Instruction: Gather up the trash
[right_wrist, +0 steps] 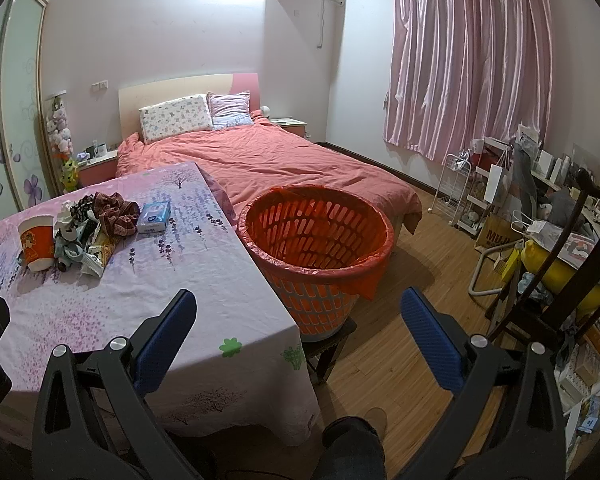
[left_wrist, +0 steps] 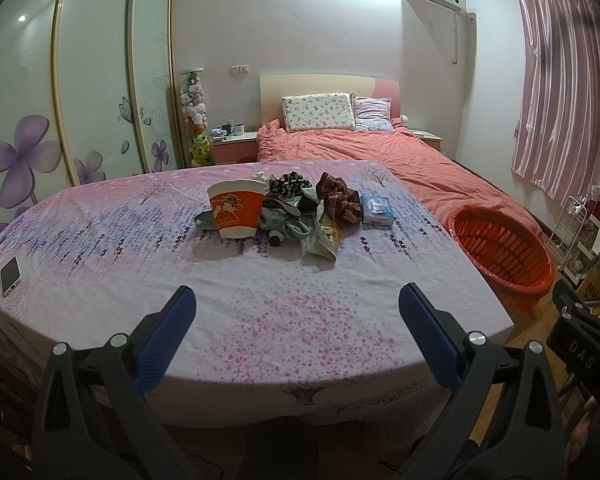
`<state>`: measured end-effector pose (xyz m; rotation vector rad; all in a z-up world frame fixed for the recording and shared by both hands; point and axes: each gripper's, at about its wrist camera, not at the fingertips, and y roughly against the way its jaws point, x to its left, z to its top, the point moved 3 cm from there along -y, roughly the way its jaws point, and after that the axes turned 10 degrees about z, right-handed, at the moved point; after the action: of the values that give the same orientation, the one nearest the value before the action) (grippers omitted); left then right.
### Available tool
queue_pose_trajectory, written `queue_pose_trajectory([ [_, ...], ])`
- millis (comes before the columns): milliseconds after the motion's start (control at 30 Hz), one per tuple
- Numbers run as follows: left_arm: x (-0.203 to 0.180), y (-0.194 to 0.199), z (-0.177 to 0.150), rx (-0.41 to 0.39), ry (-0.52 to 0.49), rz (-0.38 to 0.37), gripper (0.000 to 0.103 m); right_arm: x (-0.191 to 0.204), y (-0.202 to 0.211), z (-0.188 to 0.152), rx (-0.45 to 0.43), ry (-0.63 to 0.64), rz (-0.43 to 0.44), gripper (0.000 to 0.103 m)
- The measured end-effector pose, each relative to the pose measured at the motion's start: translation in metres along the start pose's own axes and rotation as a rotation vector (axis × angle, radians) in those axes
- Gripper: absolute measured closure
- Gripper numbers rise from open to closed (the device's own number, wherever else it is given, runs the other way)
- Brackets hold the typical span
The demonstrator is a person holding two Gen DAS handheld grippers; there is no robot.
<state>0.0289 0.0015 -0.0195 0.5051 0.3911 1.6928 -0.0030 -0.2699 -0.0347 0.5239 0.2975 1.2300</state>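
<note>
Beyond the table, we see the bed with its coral quilt filling the far end of the room, two pillows propped against the headboard. Nearer to us stands the table, draped in a pink and lilac flowered cloth. Just beside its right edge sits the orange basket, lined with an orange bag and raised on a small dark stool, its mouth open and nothing visible inside from the right wrist view. At the middle of the table, toward the far side, we find the trash pile: a large orange and white paper cup tipped toward us at the left, crumpled wrappers and a flattened snack packet in the middle, dark patterned and plaid fabric bundles behind, all touching one another. A blue tissue pack lies just right of the pile. A phone rests alone near the left edge, well apart from the rest. We hold the left gripper over the near part of the cloth, its blue pads spread wide and empty. We hold the right gripper over the table's corner and the floor, its pads likewise spread wide, gripping nothing.
</note>
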Motion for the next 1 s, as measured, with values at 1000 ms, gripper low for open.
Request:
queue_pose_trajectory([
  [1000, 0.064, -0.101, 0.004, 0.150, 0.086, 0.027, 0.004, 0.054, -0.065, 0.012, 0.084, 0.070, 0.272, 0.002],
])
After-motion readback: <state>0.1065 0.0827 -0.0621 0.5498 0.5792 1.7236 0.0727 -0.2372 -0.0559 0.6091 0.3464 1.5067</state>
